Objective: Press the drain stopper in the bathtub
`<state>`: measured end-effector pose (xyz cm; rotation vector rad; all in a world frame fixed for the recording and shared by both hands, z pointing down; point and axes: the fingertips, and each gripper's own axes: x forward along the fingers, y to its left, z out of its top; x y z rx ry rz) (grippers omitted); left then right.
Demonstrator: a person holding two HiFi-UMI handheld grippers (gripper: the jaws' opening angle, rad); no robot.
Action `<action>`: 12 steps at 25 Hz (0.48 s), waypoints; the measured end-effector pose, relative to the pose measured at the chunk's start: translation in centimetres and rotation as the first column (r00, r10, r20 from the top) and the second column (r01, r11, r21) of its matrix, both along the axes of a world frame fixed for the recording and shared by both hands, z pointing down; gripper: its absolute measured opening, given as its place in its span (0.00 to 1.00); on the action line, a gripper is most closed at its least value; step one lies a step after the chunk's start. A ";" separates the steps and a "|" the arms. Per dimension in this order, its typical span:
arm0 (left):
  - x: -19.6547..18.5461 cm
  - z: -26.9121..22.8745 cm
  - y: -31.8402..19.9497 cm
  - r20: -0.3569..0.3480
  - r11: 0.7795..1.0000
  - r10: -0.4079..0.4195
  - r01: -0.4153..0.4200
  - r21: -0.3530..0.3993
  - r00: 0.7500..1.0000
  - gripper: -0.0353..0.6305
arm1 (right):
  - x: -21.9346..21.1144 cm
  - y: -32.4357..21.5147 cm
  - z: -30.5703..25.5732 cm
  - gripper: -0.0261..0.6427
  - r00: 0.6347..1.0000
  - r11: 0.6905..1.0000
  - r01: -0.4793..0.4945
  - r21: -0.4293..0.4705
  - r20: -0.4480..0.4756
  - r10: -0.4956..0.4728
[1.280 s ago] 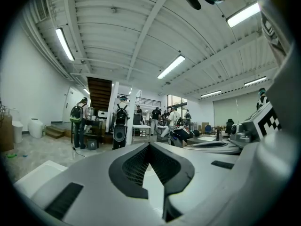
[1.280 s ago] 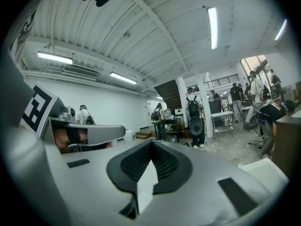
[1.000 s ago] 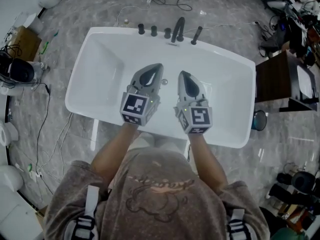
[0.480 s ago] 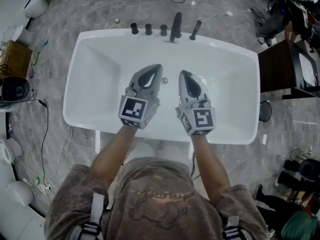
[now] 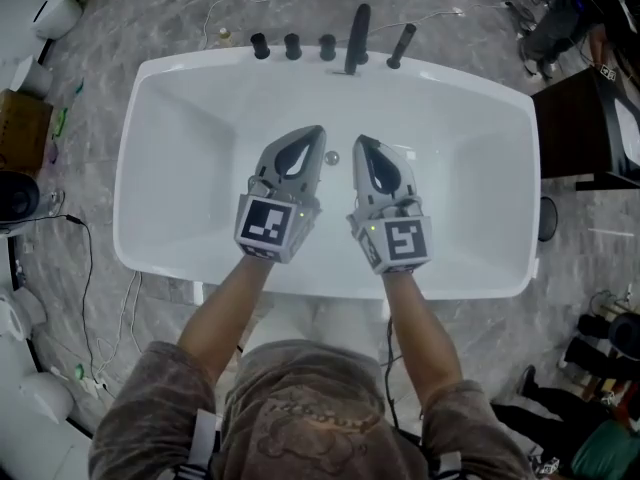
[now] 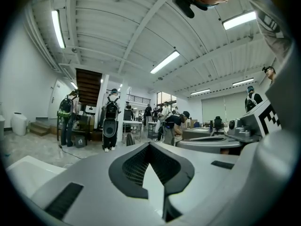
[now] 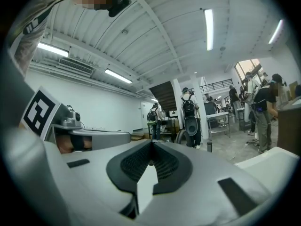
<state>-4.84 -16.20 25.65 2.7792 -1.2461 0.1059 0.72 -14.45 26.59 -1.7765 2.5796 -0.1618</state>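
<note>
A white bathtub (image 5: 180, 128) lies crosswise below me in the head view. Its small round metal drain stopper (image 5: 331, 157) sits on the tub floor near the middle. My left gripper (image 5: 313, 136) and right gripper (image 5: 362, 146) hover side by side over the tub with the stopper showing between their tips. Both are shut with nothing held. In the left gripper view the left gripper's (image 6: 149, 144) jaws meet at their tips, and the right gripper's (image 7: 151, 145) jaws do the same in the right gripper view. Both gripper views look out across a hall, not at the tub.
Three black knobs (image 5: 292, 45), a black spout (image 5: 357, 38) and a handle (image 5: 400, 45) stand on the tub's far rim. A dark cabinet (image 5: 590, 118) is at the right, a cardboard box (image 5: 25, 118) at the left. Cables (image 5: 90, 268) trail over the grey floor. People (image 6: 112, 119) stand far off.
The tub has come closer and more centred under the head view. Both grippers keep the same shut pose side by side over the drain stopper.
</note>
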 end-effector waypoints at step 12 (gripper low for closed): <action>0.6 8.0 -2.7 0.010 1.000 0.009 -0.009 0.013 1.000 0.06 | 2.0 -2.2 8.6 0.04 0.998 0.998 -0.053 -0.031 0.019 0.054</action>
